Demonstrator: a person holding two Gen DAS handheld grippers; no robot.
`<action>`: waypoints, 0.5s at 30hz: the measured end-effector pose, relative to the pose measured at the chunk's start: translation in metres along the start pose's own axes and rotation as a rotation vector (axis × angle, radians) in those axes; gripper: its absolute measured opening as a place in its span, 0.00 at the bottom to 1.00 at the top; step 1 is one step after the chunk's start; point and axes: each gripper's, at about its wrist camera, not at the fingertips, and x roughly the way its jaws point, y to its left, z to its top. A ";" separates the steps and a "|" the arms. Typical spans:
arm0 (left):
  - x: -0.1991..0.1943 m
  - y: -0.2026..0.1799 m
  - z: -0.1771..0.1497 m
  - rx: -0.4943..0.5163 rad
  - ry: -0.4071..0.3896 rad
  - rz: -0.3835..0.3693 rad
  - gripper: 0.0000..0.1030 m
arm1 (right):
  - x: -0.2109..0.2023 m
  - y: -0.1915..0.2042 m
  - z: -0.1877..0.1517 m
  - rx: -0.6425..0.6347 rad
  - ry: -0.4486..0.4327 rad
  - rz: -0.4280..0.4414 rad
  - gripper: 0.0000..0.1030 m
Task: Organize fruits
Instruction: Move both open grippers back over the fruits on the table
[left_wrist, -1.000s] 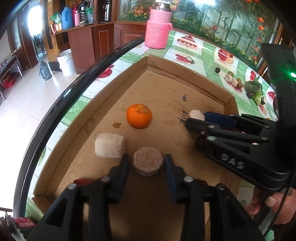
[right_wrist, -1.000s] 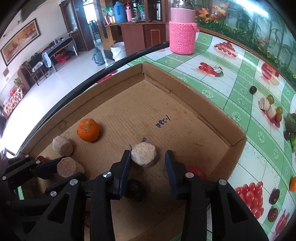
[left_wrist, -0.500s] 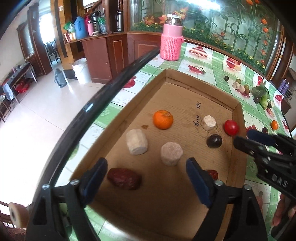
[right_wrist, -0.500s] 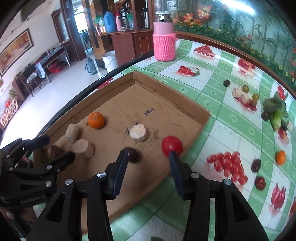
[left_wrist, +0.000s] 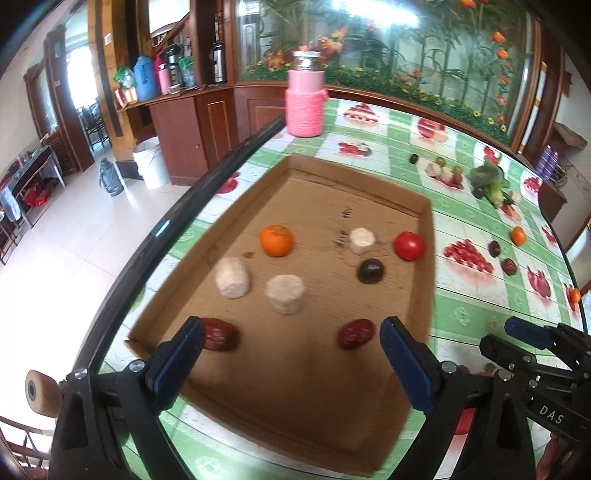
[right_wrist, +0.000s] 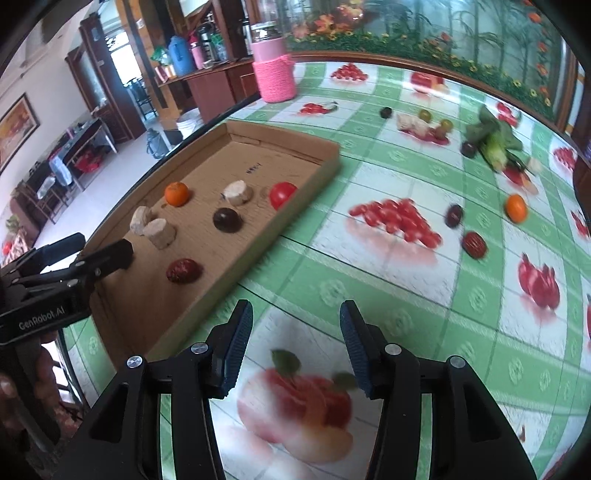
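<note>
R gripper (right_wrist: 296, 341) is off the cardboard tray (right_wrist: 295, 218) now, over bare tablecloth, jaws apart w/ nothing between them; they've just been opening a bit. L gripper (left_wrist: 291, 356) hangs over the tray's near end, jaws spread wide and empty, having just opened too; the pale chunk (left_wrist: 285, 294) at its 12 o'clock sits free on the cardboard.

Loose fruit left on the cloth lies at approx 1–2 o'clock from the R gripper: red date (right_wrist: 474, 244) nearest, dark plum (right_wrist: 453, 215) just beyond it, small orange (right_wrist: 516, 208) further out at 2. More bits sit far off at 12–1 by the greens (right_wrist: 493, 142).

Date's long axis runs roughly 10-to-4 in the right wrist view, so the jaws would prob need a slight roll to close across its short side. R hand is clearly the nearer one; the L gripper is on the tray's far side from those pieces. Tray already holds an orange (right_wrist: 176, 193), tomato (right_wrist: 282, 195), dark fruit (right_wrist: 227, 219), another date (right_wrist: 184, 270).
</note>
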 end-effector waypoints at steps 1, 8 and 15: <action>-0.002 -0.005 -0.001 0.007 -0.002 -0.002 0.94 | -0.003 -0.005 -0.004 0.014 -0.002 -0.005 0.47; -0.007 -0.040 -0.003 0.063 0.001 -0.044 0.94 | -0.020 -0.044 -0.029 0.108 -0.013 -0.039 0.49; -0.007 -0.077 -0.005 0.119 0.010 -0.067 0.94 | -0.033 -0.092 -0.044 0.200 -0.034 -0.084 0.49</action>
